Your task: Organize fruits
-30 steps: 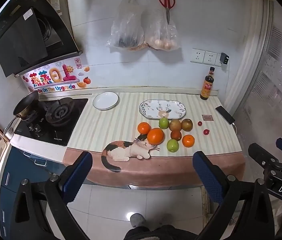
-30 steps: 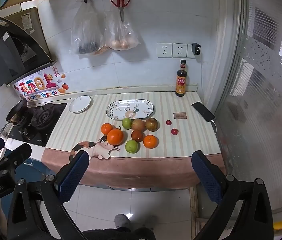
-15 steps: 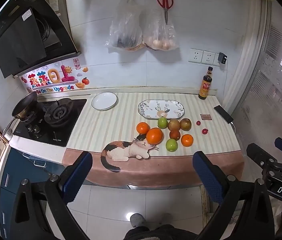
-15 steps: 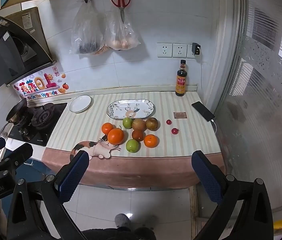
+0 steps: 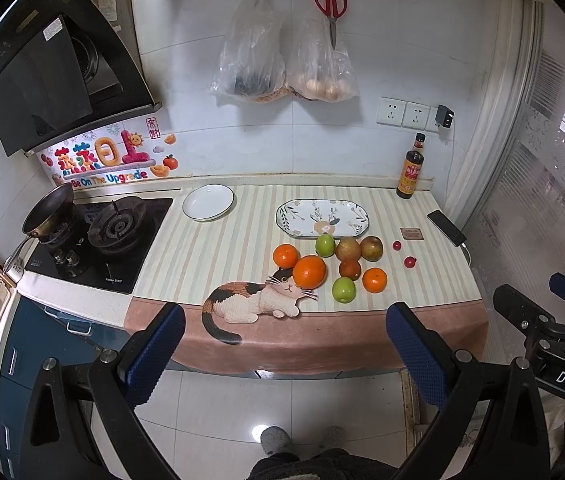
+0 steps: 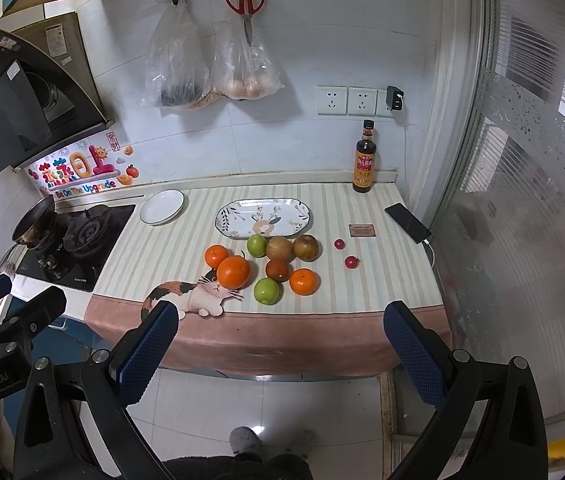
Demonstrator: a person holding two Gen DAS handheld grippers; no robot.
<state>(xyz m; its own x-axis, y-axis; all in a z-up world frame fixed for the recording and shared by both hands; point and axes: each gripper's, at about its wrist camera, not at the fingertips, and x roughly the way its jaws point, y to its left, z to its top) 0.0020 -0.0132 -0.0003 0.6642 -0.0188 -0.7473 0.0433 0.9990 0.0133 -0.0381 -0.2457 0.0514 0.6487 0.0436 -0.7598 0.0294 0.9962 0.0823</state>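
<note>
Counter (image 5: 210,256), striped cloth with cat print, fills mid-frame in both wrist views. Hob and pan at left edge.

Oval patterned plate (image 5: 321,218) sits centre, just above the fruit; bare, nothing on it. Round white plate (image 5: 207,202) up-left of it, also bare.

Fruit cluster just below the oval plate, centre-right: large orange (image 5: 309,271), two smaller oranges (image 5: 285,256), two green apples (image 5: 343,289), two brownish fruits (image 5: 348,249), one dark reddish fruit between them. Most touch or nearly touch. Two small red fruits (image 5: 409,262) lie apart, further right.

Left gripper (image 5: 282,356), bottom of frame: jaws spread wide, nothing held. Right gripper (image 6: 282,354): same, wide apart, nothing held. Both well back from the counter, over floor.

Judgement: sorting not begun. All fruit loose on the cloth; every piece left to move.
</note>
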